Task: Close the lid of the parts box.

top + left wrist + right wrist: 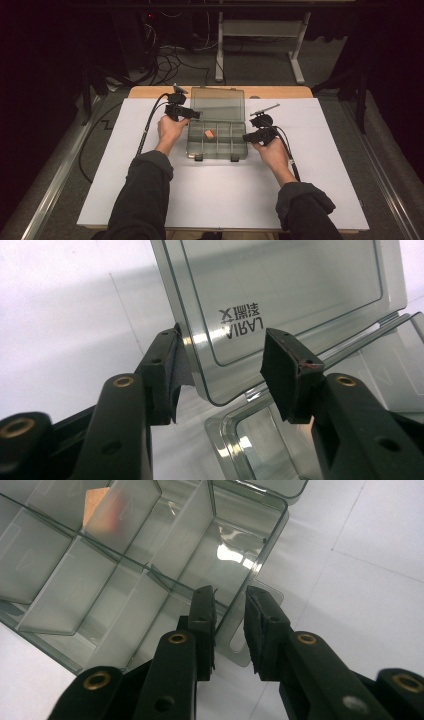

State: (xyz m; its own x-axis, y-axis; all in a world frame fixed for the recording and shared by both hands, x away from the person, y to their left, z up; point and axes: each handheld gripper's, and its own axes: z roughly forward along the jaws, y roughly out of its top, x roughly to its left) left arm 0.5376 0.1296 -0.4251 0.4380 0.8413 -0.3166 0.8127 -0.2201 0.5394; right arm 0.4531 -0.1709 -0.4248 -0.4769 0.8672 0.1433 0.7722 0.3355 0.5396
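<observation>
A clear compartment box (pixel 189 144) lies on the white sheet with its lid (pixel 217 104) standing open at the back. A small orange piece (pixel 209 134) rests in one middle compartment and shows as the orange piece (pixel 95 502) through a divider. My left gripper (pixel 197 115) is at the lid's left near corner. Its jaws straddle that corner of the lid (pixel 290 285), and the left gripper (pixel 222 365) is open, one pad against the lid's edge. My right gripper (pixel 246 137) is at the box's right side. The right gripper (pixel 230 620) is open, astride the box's side wall (pixel 260 555), with a gap showing.
The white sheet (pixel 220 200) covers a wooden table (pixel 150 92) and has wide free room toward the near edge. Behind the table stand a desk frame (pixel 298 55) and loose cables (pixel 170 60) on the floor. Gripper cables trail beside each forearm.
</observation>
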